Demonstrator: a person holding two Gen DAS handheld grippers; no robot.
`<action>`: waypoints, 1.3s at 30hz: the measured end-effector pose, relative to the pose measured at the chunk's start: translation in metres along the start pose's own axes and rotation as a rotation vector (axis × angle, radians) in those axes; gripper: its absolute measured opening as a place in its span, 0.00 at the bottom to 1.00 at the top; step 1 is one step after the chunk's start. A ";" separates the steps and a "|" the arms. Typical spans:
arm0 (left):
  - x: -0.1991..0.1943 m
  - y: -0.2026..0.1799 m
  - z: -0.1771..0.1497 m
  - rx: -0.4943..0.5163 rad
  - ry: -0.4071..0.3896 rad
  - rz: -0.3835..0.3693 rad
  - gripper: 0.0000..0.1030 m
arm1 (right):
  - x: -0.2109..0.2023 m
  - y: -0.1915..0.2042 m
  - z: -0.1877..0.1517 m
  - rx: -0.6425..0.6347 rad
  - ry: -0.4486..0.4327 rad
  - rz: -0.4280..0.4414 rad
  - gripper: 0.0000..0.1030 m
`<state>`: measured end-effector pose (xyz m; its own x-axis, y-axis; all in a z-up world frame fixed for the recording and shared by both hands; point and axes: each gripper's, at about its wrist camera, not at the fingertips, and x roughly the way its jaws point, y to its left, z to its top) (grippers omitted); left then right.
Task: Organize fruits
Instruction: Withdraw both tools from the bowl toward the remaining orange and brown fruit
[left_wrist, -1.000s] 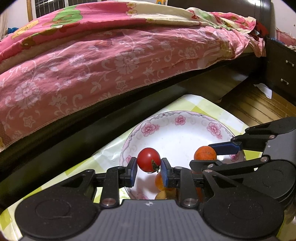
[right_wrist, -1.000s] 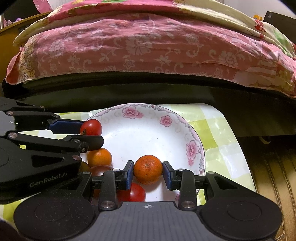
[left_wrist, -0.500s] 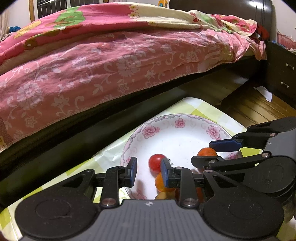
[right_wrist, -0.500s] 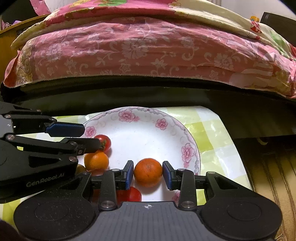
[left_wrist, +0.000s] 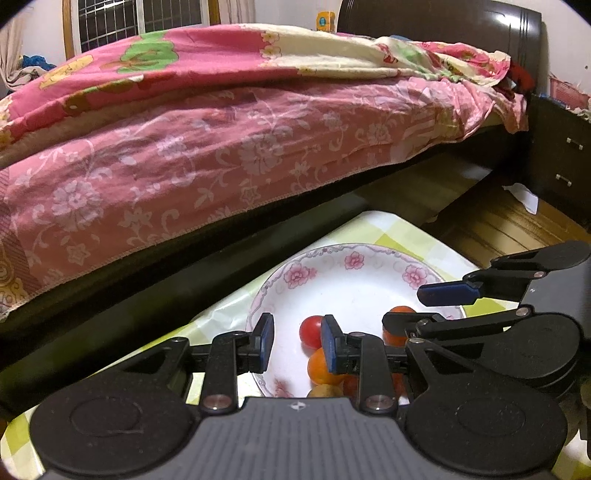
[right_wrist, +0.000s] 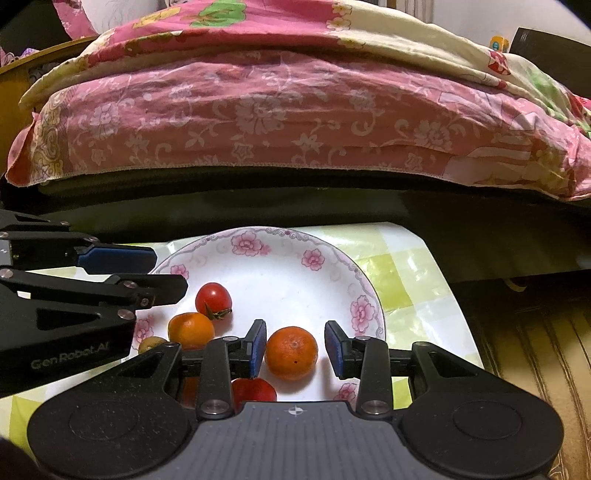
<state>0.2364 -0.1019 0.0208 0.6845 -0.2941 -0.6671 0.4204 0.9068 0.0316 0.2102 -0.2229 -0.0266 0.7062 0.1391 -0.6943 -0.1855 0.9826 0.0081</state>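
The red tomato (right_wrist: 213, 299) that sat between the left tool's (left_wrist: 297, 339) pads 1 second ago now lies on the flowered plate (right_wrist: 280, 277), and that tool hangs above it, its 2 pads narrowly apart with nothing between them. The right tool (right_wrist: 295, 345) is slackly spread around the mandarin (right_wrist: 291, 352), which rests on the plate; its right pad stands clear of the peel. A 2nd mandarin (right_wrist: 191, 329) lies just beside the tomato, another tomato (right_wrist: 255, 391) near the plate's front edge. The plate sits on the green-checked tabletop (right_wrist: 406, 266).
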 end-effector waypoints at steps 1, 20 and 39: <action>-0.002 0.000 0.000 -0.001 -0.002 -0.003 0.34 | -0.002 0.000 -0.001 0.000 -0.002 -0.001 0.31; -0.061 0.007 -0.030 0.011 0.037 -0.056 0.35 | -0.060 0.017 -0.036 0.038 0.035 0.011 0.34; -0.063 0.004 -0.073 0.036 0.159 -0.129 0.35 | -0.036 0.042 -0.069 -0.025 0.111 0.113 0.35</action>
<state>0.1510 -0.0579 0.0087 0.5219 -0.3528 -0.7766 0.5216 0.8524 -0.0368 0.1302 -0.1953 -0.0507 0.6001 0.2330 -0.7653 -0.2777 0.9578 0.0739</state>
